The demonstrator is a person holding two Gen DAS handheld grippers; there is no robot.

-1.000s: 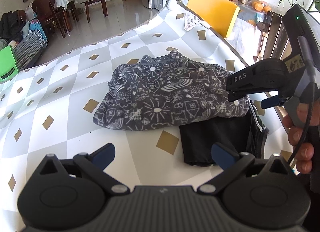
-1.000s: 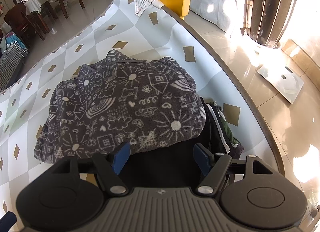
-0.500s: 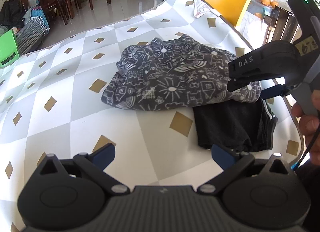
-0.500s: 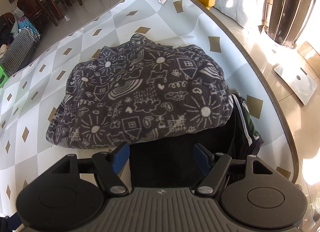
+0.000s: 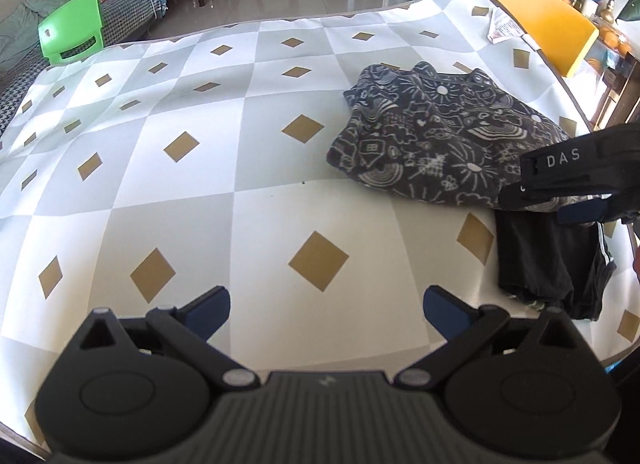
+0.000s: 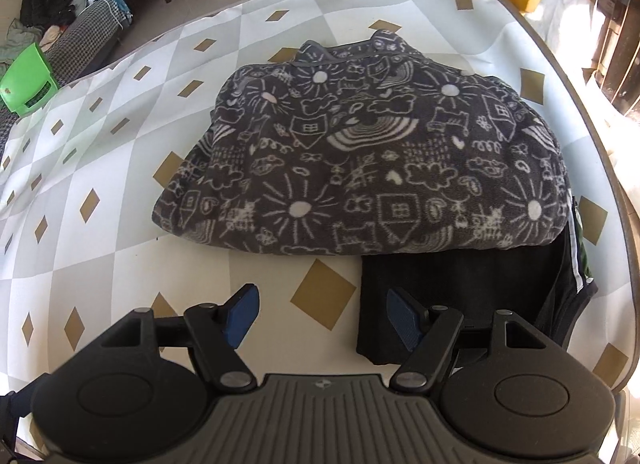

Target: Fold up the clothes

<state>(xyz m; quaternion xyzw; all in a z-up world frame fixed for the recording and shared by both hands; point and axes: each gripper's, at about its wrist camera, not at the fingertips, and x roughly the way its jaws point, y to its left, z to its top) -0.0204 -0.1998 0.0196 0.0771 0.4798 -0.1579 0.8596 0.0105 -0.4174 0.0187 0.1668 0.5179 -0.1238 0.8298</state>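
Clothes: patterned fleece garment [image 6: 360,168], folded, lying on the checked tabletop [image 5: 200,192] near its right edge, overlapping a black garment [image 6: 460,296] beneath. Left gripper [image 5: 326,310] and right gripper [image 6: 322,314]: both well open, empty. Risk: lifting one layer may drag the other off the edge. Black garment's far part hidden.

left wrist: high, angled down across diamond-patterned tablecloth [image 5: 240,192], clothes far right | right wrist: closer, above folded grey doodle-print fleece [image 6: 360,160] | shared: fleece [image 5: 440,144], black garment [image 6: 460,284]
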